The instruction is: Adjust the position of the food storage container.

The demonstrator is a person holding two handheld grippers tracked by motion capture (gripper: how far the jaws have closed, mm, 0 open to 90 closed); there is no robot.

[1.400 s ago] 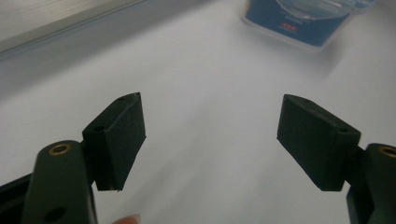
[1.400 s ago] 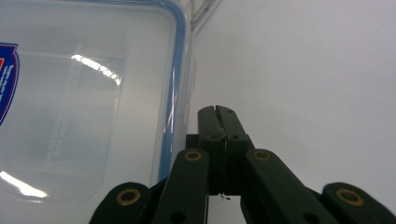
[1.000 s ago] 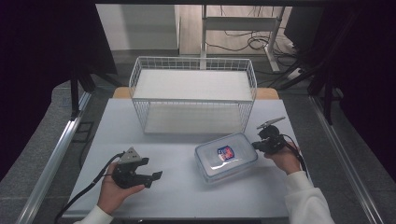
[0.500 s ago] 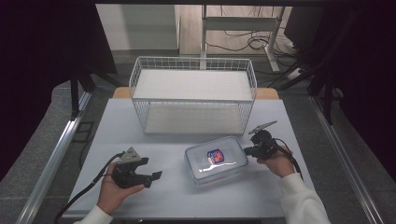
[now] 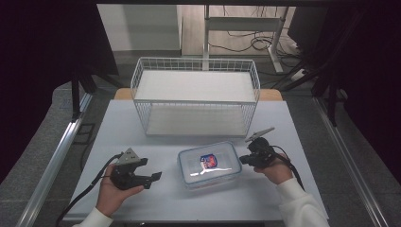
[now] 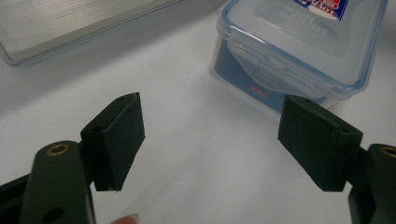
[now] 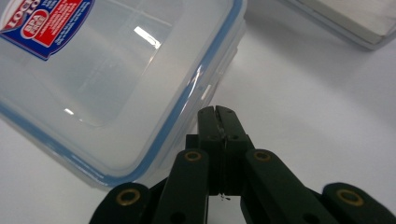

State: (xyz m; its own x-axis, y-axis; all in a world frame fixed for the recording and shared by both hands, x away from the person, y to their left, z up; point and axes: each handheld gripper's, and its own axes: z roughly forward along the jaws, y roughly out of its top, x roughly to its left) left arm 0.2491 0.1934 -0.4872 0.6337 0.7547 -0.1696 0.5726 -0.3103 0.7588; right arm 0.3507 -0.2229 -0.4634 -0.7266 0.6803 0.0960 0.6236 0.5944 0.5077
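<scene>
A clear lidded container (image 5: 208,164) with a blue seal and a red and blue sticker lies flat at the middle of the white table. My right gripper (image 5: 242,160) is shut with nothing in it, its tips against the container's right side. In the right gripper view the closed tips (image 7: 217,111) meet the container (image 7: 107,70) at its rim. My left gripper (image 5: 153,178) is held low at the left, open and empty, pointing at the container. In the left gripper view its jaws (image 6: 210,140) stand wide apart, short of the container (image 6: 299,42) and its latch.
A white wire basket (image 5: 194,118) stands empty at the back of the table, just behind the container. Its base edge shows in the gripper views (image 6: 70,28) (image 7: 355,23). Bare tabletop (image 5: 137,142) lies between the left gripper and the basket. Metal rails run along both table sides.
My right gripper has moved left with its shut tips against the container, which slid left across the table toward the left gripper. The left hand has stayed in place.
</scene>
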